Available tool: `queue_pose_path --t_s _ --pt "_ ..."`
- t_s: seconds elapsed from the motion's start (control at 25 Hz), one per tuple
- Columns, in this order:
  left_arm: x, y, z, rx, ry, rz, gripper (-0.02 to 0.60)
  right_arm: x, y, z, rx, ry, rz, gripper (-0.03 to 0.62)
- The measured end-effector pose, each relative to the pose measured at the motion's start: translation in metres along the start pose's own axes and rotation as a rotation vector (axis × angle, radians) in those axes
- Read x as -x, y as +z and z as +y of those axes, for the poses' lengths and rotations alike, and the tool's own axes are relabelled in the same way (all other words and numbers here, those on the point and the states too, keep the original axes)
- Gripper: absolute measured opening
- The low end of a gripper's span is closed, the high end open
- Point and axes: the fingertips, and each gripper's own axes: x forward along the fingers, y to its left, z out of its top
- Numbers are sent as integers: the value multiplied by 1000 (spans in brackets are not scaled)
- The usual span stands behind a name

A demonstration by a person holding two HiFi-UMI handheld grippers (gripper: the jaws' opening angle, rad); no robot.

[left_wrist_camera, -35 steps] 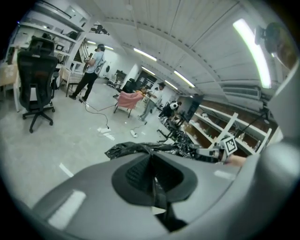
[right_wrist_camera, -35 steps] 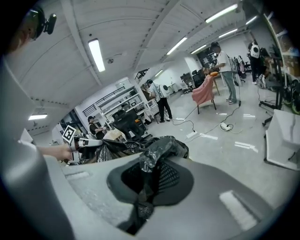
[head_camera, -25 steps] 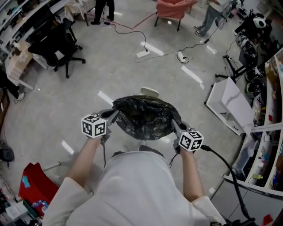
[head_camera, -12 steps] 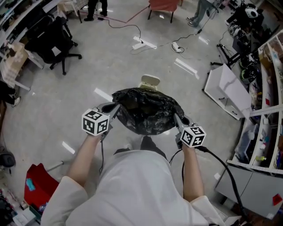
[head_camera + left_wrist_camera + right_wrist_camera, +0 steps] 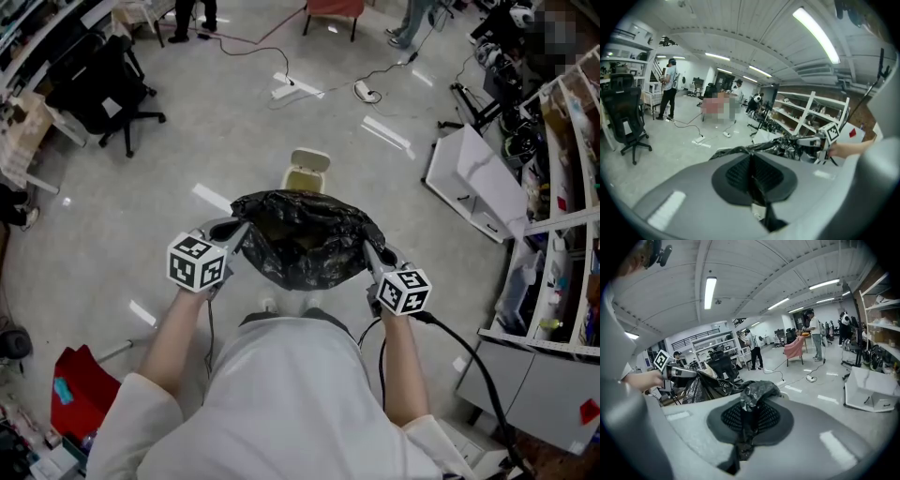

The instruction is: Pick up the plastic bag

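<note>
A black plastic bag [image 5: 305, 239] hangs above the floor, stretched open between my two grippers in front of the person's body. My left gripper [image 5: 239, 230] is shut on the bag's left rim; in the left gripper view a thin fold of black film [image 5: 783, 147] runs out of the closed left gripper [image 5: 751, 164]. My right gripper [image 5: 370, 248] is shut on the right rim. In the right gripper view a crumpled wad of the bag [image 5: 757, 390] sticks up from the closed right gripper [image 5: 749, 416]. Each gripper shows in the other's view, the left gripper [image 5: 682, 372] and the right gripper [image 5: 813, 140].
A small beige bin [image 5: 305, 173] with its lid up stands on the floor just beyond the bag. A black office chair [image 5: 98, 80] is at the far left, a white cabinet [image 5: 478, 192] and shelves [image 5: 562, 216] at the right. Cables and a power strip [image 5: 286, 91] lie farther off.
The bag stays stretched between both shut grippers. The beige bin, earlier mostly hidden behind the bag, now shows apart from it, and the floor has shifted in the head view.
</note>
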Motion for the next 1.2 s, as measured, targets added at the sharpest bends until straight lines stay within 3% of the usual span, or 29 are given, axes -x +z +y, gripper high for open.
queue_pose_path --t_s 0.64,1.2 --pt "-9 -3 -54 34 44 -16 6 48 4 -22 -19 97 -51 2" --pt "-12 7 -54 60 59 -44 6 43 19 -40 -12 106 -65 3"
